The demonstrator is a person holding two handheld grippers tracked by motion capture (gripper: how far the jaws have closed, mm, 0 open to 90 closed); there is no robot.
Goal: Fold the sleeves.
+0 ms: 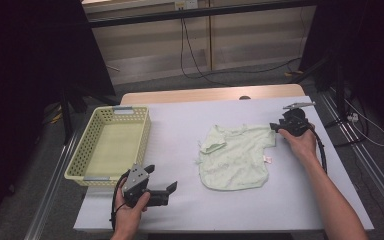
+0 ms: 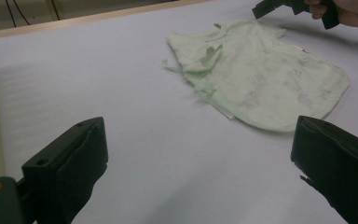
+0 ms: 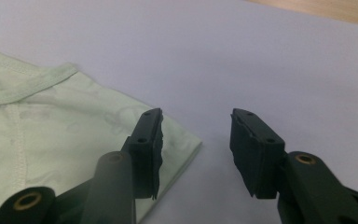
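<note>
Pale green baby shirt (image 1: 236, 156) is lying flat mid-counter (image 1: 180, 125), right of my yellow basket (image 1: 111, 144). My right claw (image 3: 196, 140) sits at its sleeve corner, jaws parted, gripping nothing. My left claw (image 1: 161, 179) is spread wide over bare counter near the front edge, well apart from the shirt.

The right gripper (image 3: 196, 149) is hovering with its two black jaws standing apart over the pale grey table cover (image 3: 270, 60). One jaw is overlapping the sleeve corner of the light green baby shirt (image 3: 51, 126); the other is hanging beside that shirt, above bare cover.
</note>
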